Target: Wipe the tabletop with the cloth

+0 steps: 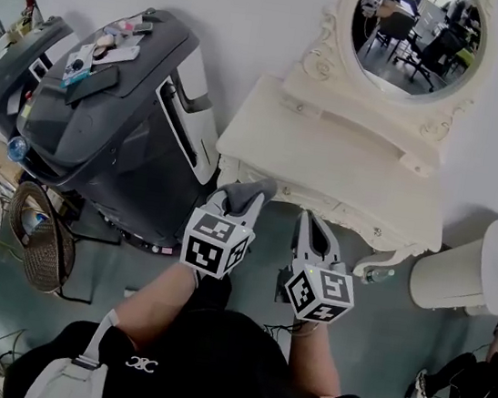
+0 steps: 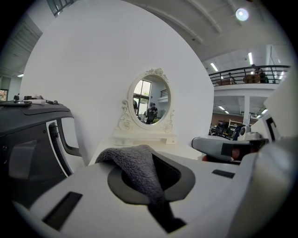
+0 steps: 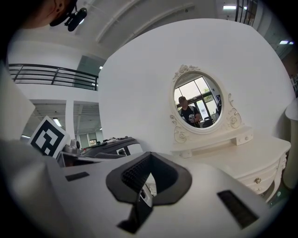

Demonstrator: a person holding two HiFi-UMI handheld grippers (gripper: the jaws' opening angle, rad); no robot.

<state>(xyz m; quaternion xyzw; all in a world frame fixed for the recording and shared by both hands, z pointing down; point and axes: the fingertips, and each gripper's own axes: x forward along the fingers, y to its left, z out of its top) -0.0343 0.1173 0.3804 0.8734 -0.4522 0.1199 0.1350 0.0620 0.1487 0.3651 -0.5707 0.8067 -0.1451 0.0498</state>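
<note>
Now, at the far left, a black machine (image 1: pixel 104 118) with small items on its lid stands just beside the white dressing table. A wide sweep from that corner could, by the look of it, knock the left gripper (image 1: pixel 235 203) against the machine.

The gripper's jaws are closed on the grey cloth (image 1: pixel 252 189), gripping only a fold while the rest humps up loose above them. Pressed flat and dragged, the cloth may well slip free or bunch up. It hangs at the left front corner of the tabletop (image 1: pixel 327 163); contact cannot be made out. Further back, the carved base of the oval mirror (image 1: pixel 417 38) could snag the fabric.

The right gripper (image 1: pixel 308 222) has its jaws together and holds nothing. It would offer no help if the cloth dropped.

Both bare forearms reach forward from the body, side by side. The left gripper is held roughly level and aimed at the mirror. The right is near it, just short of the table's front edge. A white bin (image 1: pixel 478 267) stands to the right, well apart.
</note>
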